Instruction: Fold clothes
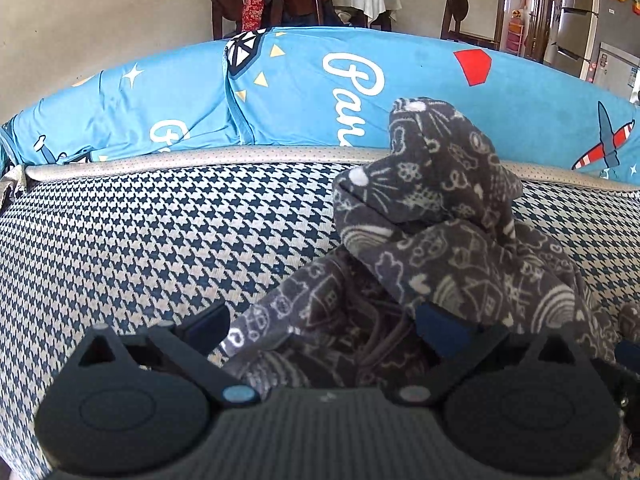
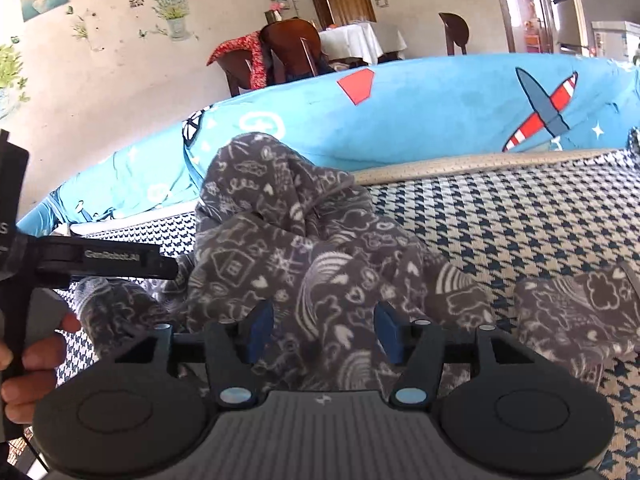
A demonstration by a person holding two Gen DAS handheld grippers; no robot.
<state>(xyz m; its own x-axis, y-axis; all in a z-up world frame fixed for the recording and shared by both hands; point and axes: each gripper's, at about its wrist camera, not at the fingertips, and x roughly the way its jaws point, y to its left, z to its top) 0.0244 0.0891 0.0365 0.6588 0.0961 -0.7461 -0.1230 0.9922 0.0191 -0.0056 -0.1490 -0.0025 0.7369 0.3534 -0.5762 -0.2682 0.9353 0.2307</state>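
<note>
While both tongs gape, grey garment (image 2: pixel 320 248) bunched between them, crumpled

The garment (image 1: pixel 432 240) lies in a heap on the sofa seat (image 1: pixel 160 240), and the cushion (image 1: pixel 320 92) stands along its back edge.

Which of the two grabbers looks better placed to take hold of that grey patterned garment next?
Probably the right gripper: its open fingers straddle a raised fold of the grey garment. The left gripper is open too, but spread wide over looser cloth at the garment's edge.
</note>
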